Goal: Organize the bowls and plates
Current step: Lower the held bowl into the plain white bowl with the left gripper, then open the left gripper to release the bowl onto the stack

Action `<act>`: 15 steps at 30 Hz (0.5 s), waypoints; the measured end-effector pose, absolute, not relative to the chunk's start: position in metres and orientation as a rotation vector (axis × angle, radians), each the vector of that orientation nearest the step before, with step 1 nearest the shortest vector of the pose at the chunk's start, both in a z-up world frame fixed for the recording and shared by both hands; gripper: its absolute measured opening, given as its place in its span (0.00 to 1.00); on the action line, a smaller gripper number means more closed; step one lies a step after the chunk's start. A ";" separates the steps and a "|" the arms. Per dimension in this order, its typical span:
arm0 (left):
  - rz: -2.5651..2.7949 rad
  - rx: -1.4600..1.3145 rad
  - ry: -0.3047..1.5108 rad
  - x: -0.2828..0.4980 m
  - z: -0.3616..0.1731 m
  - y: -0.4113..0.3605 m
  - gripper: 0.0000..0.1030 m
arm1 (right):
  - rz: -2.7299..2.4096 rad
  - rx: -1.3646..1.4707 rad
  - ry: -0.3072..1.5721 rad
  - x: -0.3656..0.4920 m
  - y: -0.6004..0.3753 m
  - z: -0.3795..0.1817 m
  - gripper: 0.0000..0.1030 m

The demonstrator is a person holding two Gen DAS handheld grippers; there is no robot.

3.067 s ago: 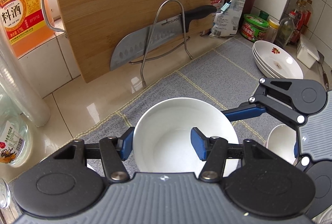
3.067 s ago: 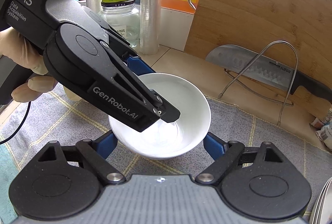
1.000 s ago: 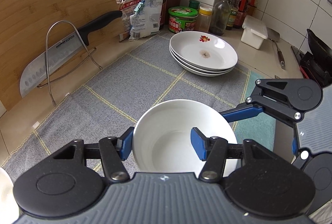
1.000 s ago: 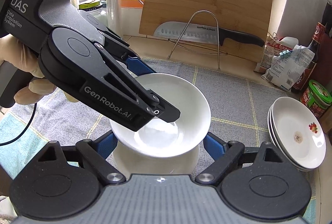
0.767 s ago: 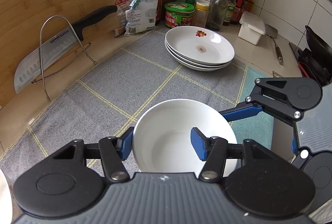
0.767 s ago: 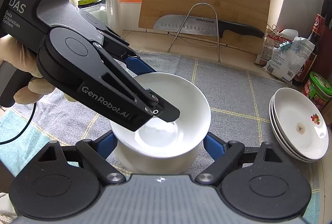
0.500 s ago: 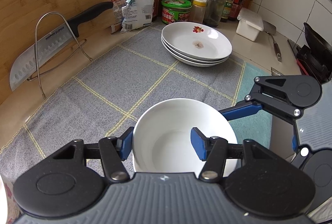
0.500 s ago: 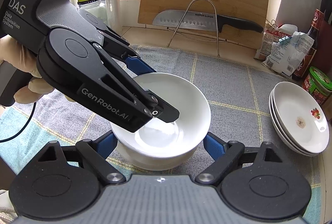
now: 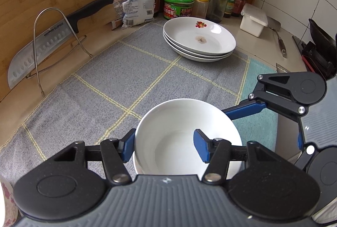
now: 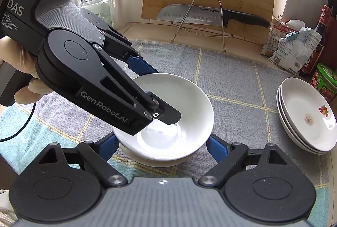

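The left gripper clamps the near wall of the white bowl, one pad inside, one outside. The right gripper clasps the same bowl's sides. It sits mouth-up, apparently nested on a second bowl. Round, it has no long axis. Beyond the fingertips, three plates stand stacked; little seems left.

Two downward wrist views, shared bowl
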State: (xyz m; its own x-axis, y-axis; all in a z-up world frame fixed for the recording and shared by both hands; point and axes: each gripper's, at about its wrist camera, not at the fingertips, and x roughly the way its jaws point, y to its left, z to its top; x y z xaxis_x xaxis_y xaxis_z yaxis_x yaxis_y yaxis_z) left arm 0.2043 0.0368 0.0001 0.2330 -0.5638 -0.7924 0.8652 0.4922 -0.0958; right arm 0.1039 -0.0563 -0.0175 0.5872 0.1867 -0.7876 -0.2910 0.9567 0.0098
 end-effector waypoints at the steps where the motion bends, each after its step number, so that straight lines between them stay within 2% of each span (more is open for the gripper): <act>1: -1.018 0.404 0.882 0.205 0.000 0.037 0.55 | 0.280 -0.124 0.902 0.104 -0.056 -0.018 0.90; 13: -1.012 0.406 0.879 0.206 -0.002 0.040 0.58 | 0.284 -0.127 0.913 0.107 -0.055 -0.020 0.90; 14: -1.014 0.402 0.880 0.206 -0.002 0.041 0.58 | 0.282 -0.132 0.909 0.107 -0.054 -0.020 0.91; 15: -1.013 0.398 0.880 0.207 -0.002 0.042 0.62 | 0.283 -0.134 0.898 0.106 -0.054 -0.019 0.97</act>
